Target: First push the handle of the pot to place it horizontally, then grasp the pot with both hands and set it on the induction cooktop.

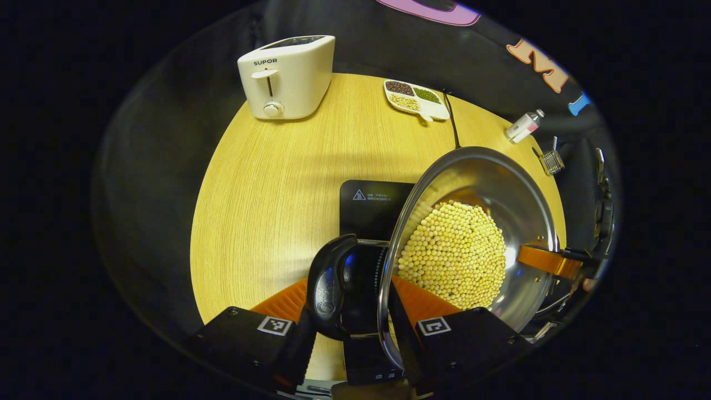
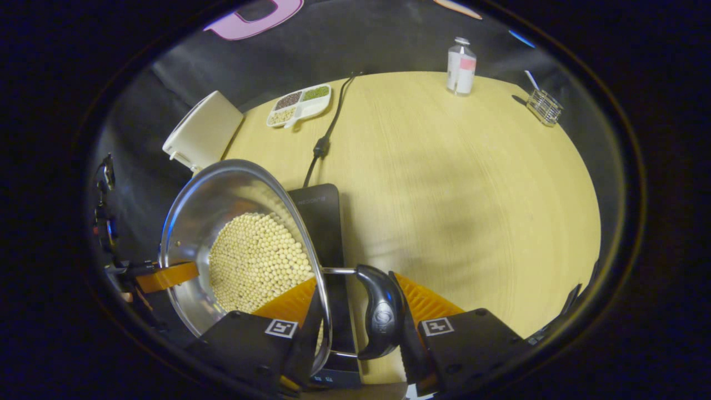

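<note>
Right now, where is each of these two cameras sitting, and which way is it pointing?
Left gripper view: rides on the left hand-held gripper, looking forward over the pot of beans toward the toaster; its own fingers clamp one black side handle.
Right gripper view: rides on the right hand-held gripper, facing across the table toward a bottle; its fingers clamp the other handle.
Both views share the pot, the cooktop and the divided dish.

Only legible txt: "SUPOR" on the white toaster (image 1: 286,76), upper left of left gripper view. Black induction cooktop (image 1: 373,206) mid-frame has a warning triangle w/ tiny print, too small to read. Logo on the pot handle (image 1: 329,289) is unreadable too.
</note>
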`<state>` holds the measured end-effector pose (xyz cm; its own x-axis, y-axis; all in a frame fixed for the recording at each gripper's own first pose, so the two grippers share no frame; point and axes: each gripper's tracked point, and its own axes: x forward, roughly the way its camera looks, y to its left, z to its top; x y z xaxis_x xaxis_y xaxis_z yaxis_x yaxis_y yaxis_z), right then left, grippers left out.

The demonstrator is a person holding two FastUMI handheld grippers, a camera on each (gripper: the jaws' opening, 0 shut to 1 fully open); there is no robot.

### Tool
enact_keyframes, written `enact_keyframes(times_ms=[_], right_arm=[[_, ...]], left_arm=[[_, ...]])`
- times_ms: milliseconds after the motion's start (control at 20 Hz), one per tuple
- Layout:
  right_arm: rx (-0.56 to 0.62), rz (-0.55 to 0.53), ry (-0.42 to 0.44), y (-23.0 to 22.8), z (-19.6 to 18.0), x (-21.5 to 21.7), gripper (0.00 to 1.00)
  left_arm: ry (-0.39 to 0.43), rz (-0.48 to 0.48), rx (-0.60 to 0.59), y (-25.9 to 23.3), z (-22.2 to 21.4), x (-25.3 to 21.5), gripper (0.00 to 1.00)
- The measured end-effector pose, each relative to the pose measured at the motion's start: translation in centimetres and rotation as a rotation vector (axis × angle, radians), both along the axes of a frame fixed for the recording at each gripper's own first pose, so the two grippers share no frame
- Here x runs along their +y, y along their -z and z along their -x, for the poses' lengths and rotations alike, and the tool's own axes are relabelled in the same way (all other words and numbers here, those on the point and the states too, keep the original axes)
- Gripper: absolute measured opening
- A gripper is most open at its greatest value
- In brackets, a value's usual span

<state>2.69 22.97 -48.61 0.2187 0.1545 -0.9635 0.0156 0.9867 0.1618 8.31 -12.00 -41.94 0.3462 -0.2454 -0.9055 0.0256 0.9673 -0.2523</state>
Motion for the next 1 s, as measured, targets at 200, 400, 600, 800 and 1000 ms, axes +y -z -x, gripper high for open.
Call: enact_keyframes(times_ms=[200, 400, 600, 800, 1000], right_arm=[[-0.001, -0.004, -0.008, 0.1, 0.1, 0.1, 0.66], [-0.006, -0.008, -0.013, 0.1, 0.1, 0.0, 0.66], [-0.014, -0.009, -0.014, -0.1, 0.1, -0.2, 0.68], [-0.046, -0.02, 0.005, -0.9, -0.4, -0.3, 0.63], [-0.063, -0.025, 0.009, -1.3, -0.6, -0.5, 0.67]], left_arm=[[-0.003, 0.0, 0.003, 0.0, 0.1, 0.0, 0.69], [-0.002, -0.005, 0.011, 0.0, 0.2, 0.1, 0.69], [-0.016, -0.014, 0.018, 0.0, 0.2, 0.1, 0.72], [-0.025, -0.019, 0.006, -0.1, 0.1, 0.1, 0.73], [-0.035, -0.044, -0.039, 0.0, -0.6, 0.4, 0.78]])
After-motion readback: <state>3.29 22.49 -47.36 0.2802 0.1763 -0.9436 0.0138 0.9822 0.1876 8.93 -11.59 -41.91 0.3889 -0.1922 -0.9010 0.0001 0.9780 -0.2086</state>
